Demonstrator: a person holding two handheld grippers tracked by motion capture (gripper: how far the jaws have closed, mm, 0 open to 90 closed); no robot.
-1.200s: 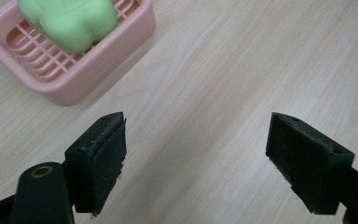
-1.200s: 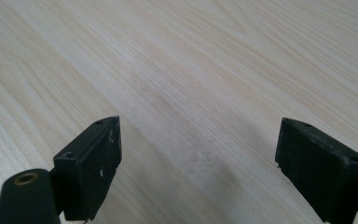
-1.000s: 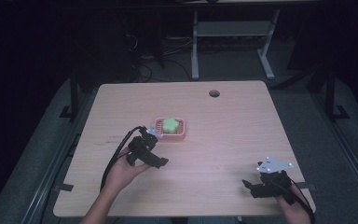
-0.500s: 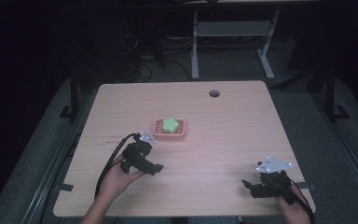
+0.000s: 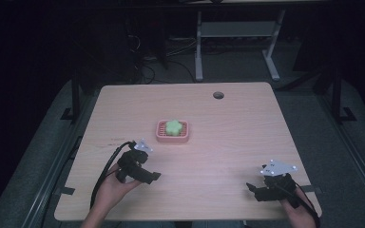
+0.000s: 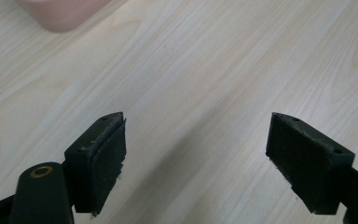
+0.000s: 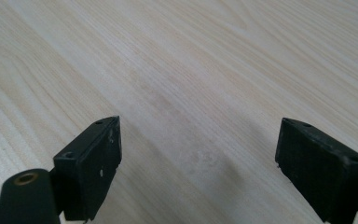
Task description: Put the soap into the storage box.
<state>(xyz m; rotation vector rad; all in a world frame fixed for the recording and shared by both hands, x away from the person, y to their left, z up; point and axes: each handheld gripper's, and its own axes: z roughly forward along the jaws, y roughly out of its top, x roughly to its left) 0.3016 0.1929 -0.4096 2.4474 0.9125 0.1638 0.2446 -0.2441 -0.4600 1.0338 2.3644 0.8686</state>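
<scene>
Sitting ahead and slightly right of the left gripper, nearer than the right gripper: pink tray with green block, seemingly squarish. Both gaping wide, holding nothing.

Left gripper seen from its own camera, two black jaws set wide apart with nothing between them, pale wood-grain table beneath, rounded corner of a pink tray at the far left edge, apart from the jaws
</scene>
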